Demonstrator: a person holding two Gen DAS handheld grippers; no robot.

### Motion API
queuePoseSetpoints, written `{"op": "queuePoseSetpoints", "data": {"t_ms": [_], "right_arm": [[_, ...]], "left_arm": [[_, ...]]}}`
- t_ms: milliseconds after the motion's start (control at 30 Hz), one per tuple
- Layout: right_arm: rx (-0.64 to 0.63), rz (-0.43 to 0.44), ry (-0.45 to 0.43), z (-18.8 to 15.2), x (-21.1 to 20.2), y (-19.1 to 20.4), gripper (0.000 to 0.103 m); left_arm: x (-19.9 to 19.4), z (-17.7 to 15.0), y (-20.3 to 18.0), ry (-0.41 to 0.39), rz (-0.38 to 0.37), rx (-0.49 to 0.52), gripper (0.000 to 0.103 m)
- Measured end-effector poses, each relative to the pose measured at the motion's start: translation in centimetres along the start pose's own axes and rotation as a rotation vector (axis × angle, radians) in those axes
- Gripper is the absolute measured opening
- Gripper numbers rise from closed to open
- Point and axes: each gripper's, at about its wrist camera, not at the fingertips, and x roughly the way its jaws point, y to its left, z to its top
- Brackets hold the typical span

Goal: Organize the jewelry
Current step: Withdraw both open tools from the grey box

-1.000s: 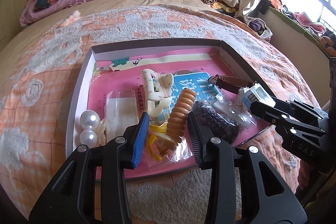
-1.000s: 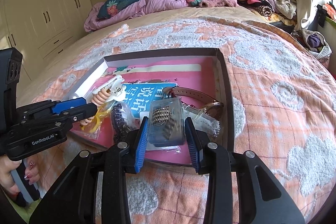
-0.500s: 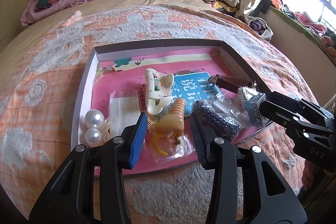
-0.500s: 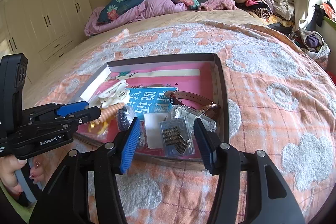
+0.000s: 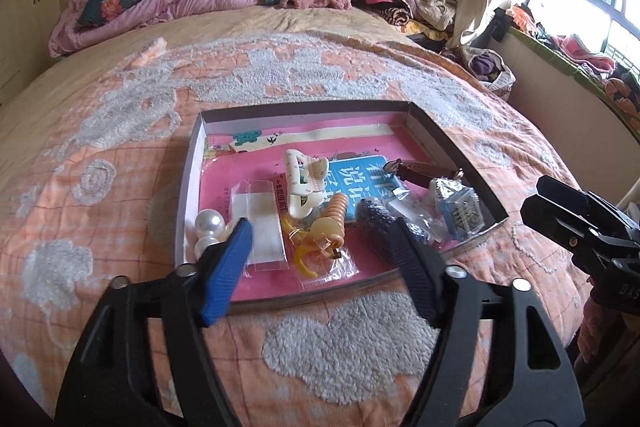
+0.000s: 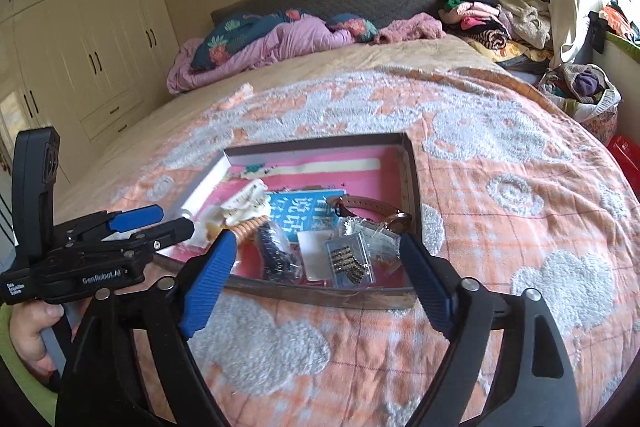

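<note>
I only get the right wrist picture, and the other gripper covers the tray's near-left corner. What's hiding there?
Observer: Two big pearls, against the tray's left wall.
Operator: Anything beside them?
Observer: A flat clear packet with a white card inside lies just right of the pearls.
Operator: And that orange ribbed thing, what's at its near end?
Observer: The orange spiral ends over a clear bag holding a yellow piece.
</note>
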Motion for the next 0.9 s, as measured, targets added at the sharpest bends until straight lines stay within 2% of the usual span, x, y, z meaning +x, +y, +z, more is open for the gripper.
{"op": "queuePoseSetpoints", "data": {"t_ms": [67,100,133,200,367,567,900], "right_arm": [[0.007,-0.003,-0.011,-0.1,-1.1,0.3,0.086],[0.012,-0.001,-0.017,-0.1,-1.5,0.4,0.091],[0.019,0.004,-0.029,-0.3,-2.1,0.5,0.091],[0.018,0.009,-0.036,-0.6,-3.1,0.7,0.091],[0.0,0.012,-0.042,-1.5,-5.1,1.5,0.092],[-0.016,-0.004,-0.032,-3.1,-6.4,2.1,0.092],[-0.014,-0.032,0.01,-5.5,-6.5,1.8,0.092]], "left_arm": [[-1.1,-0.2,-0.3,-0.02,-0.001,0.006,0.079],[-1.6,-0.4,-0.4,-0.028,-0.001,0.011,0.082],[-1.9,-0.4,-0.5,-0.033,0.001,0.014,0.088],[-2.9,-0.7,-0.6,-0.047,0.004,0.017,0.093],[-4.8,-1.6,-0.9,-0.057,0.004,0.01,0.093],[-5.7,-3.3,-0.6,-0.031,0.006,-0.023,0.093],[-6.2,-6.3,-0.4,-0.005,0.037,-0.045,0.093]]}}
